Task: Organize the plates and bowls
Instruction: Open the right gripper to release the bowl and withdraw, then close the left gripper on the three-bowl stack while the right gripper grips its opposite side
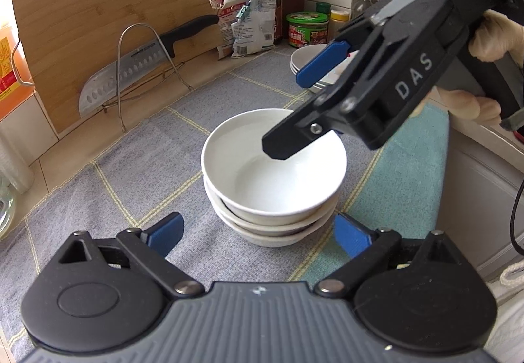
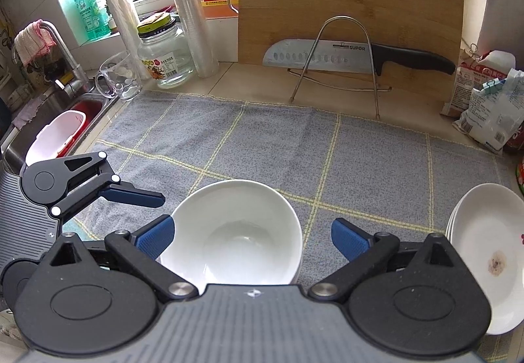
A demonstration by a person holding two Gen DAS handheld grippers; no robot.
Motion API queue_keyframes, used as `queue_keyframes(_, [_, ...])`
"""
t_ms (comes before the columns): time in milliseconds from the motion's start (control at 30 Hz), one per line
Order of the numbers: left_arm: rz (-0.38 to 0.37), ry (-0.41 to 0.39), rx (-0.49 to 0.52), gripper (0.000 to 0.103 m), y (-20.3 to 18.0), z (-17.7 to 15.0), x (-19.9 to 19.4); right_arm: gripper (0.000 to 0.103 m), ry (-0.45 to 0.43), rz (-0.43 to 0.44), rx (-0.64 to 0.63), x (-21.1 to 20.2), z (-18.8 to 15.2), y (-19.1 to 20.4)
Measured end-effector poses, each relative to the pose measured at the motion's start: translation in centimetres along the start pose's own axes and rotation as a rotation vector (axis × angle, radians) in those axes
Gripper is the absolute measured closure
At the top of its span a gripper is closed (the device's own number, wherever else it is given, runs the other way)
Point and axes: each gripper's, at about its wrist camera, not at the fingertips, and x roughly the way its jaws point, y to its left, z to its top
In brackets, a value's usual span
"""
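My left gripper (image 1: 258,233) has its jaws spread wide, gripping nothing; the bowls (image 1: 273,166), three nested, sit just ahead between the pads on the cloth (image 1: 131,166) over the tabletop. My right gripper (image 2: 252,237) is wide open too, top bowl between its pads, untouched as far as I can see. Plates (image 2: 488,251) are stacked right of my right jaws.
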Motion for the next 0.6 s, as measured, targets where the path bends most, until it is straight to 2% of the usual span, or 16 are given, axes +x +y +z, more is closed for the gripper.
queue_keyframes(267, [0.008, 0.049, -0.02, 0.005, 1.6, -2.1, 0.6, 0.0, -0.013, -0.032, -0.061, -1.0, -2.7, 1.6])
queue_keyframes(400, [-0.029, 0.071, -0.032, 0.005, 2.3, -2.6, 1.5, 0.0, 0.014, -0.05, -0.053, -1.0, -4.0, 2.1])
queue_keyframes(600, [-0.064, 0.079, -0.014, 0.005, 2.6, -2.8, 3.3, 0.0, 0.081, -0.149, -0.031, 0.4, -6.7, 2.1])
